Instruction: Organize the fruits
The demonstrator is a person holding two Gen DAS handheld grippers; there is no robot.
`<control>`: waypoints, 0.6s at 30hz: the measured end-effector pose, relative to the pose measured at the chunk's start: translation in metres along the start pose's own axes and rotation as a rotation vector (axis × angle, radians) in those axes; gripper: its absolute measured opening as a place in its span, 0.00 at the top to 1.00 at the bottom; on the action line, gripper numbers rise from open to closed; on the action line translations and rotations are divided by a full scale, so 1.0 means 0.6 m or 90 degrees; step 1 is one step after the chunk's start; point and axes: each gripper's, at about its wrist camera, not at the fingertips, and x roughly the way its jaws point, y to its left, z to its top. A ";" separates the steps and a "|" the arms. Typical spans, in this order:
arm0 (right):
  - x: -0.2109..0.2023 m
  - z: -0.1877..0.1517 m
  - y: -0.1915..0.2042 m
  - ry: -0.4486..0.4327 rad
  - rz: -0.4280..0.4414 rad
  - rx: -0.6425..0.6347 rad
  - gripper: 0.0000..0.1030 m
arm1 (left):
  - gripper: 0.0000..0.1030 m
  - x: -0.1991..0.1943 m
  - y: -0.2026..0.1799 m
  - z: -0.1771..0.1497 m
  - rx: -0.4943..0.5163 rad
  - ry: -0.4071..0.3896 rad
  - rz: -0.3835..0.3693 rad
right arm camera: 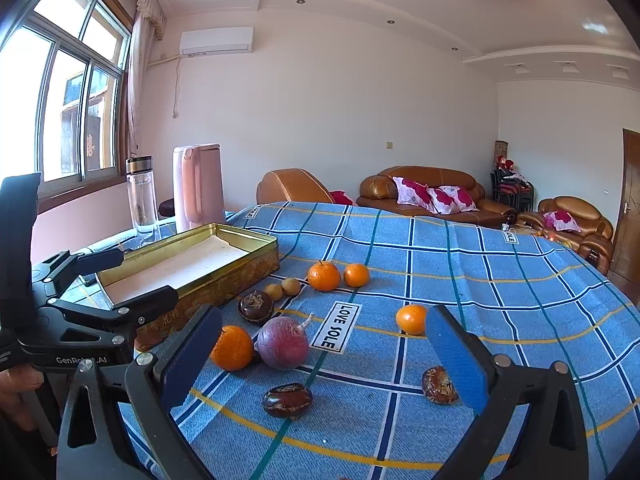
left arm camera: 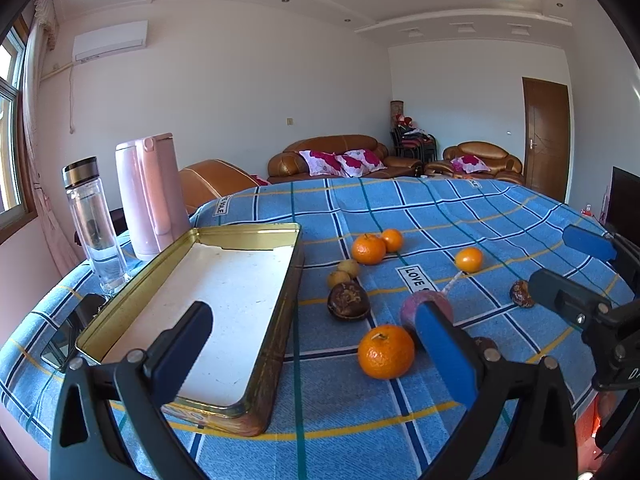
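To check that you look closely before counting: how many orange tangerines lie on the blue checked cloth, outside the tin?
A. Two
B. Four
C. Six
B: four tangerines lie on the cloth, at and; the gold tin holds none.

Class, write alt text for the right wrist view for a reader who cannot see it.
The open right gripper hovers over a blue checked tablecloth scattered with oranges, dark brown fruits and a purple round one. An empty gold tin sits at left.
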 end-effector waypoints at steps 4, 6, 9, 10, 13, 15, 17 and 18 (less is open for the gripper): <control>0.008 -0.011 -0.007 0.014 0.001 0.003 0.01 | 0.00 0.011 -0.006 -0.006 0.005 0.010 -0.002; 0.012 -0.015 -0.010 0.021 -0.002 0.003 0.01 | 0.00 0.016 -0.009 -0.009 0.009 0.014 -0.003; 0.019 -0.024 -0.014 0.032 -0.003 0.004 0.01 | 0.00 0.023 -0.012 -0.013 0.013 0.022 -0.005; 0.022 -0.027 -0.016 0.036 -0.003 0.004 0.01 | 0.00 0.026 -0.013 -0.015 0.013 0.025 -0.006; 0.032 -0.039 -0.018 0.052 0.004 0.003 0.02 | 0.00 0.032 -0.014 -0.019 0.017 0.026 -0.011; 0.042 -0.047 -0.017 0.067 0.009 -0.001 0.07 | 0.00 0.037 -0.015 -0.021 0.016 0.031 -0.014; 0.051 -0.056 -0.014 0.084 0.017 -0.009 0.17 | 0.01 0.039 -0.015 -0.022 0.015 0.030 -0.016; 0.055 -0.060 -0.012 0.092 0.025 -0.011 0.21 | 0.03 0.039 -0.016 -0.023 0.015 0.031 -0.017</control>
